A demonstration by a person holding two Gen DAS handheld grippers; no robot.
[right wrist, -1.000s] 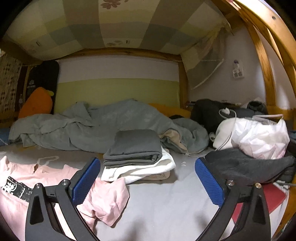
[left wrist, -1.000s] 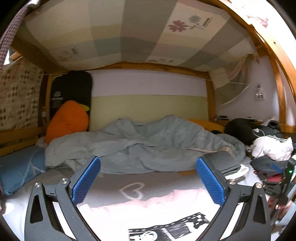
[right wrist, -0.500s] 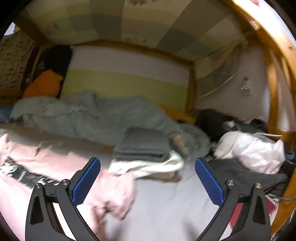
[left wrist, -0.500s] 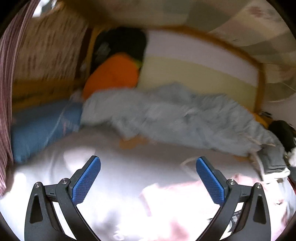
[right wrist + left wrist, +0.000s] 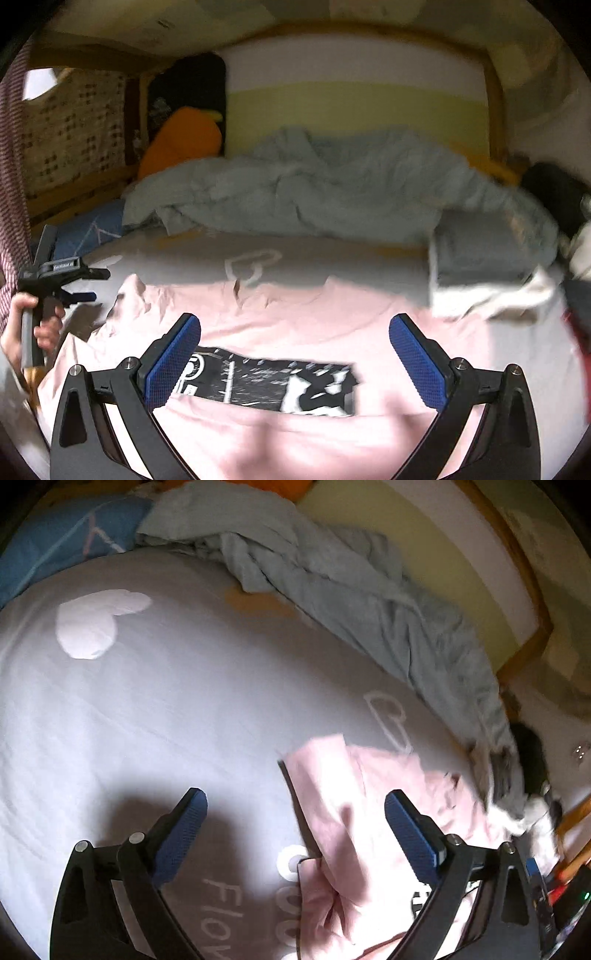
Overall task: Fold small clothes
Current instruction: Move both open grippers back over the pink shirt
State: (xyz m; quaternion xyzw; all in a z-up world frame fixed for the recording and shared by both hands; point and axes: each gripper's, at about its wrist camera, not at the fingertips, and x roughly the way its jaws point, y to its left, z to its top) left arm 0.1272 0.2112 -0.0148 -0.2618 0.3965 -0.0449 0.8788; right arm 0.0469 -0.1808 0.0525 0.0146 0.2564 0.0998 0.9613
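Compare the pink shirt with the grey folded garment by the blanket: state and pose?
The pink shirt lies spread out, unfolded, print side up; the grey folded garment is a compact folded block. The pink shirt rests directly on the sheet; the grey one sits on top of a white garment. The pink shirt lies nearer both grippers; the grey one sits at the far right. Neither is gripped.

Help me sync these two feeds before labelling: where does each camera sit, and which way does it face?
Left wrist: on the left tongs, tilted down at the bedsheet and a pink sleeve; own jaws closing, nothing gripped.
Right wrist: on the right tongs, facing across the pink shirt toward the grey blanket; own open jaws and the left hand show.
Shared: shirt, blanket, sheet.
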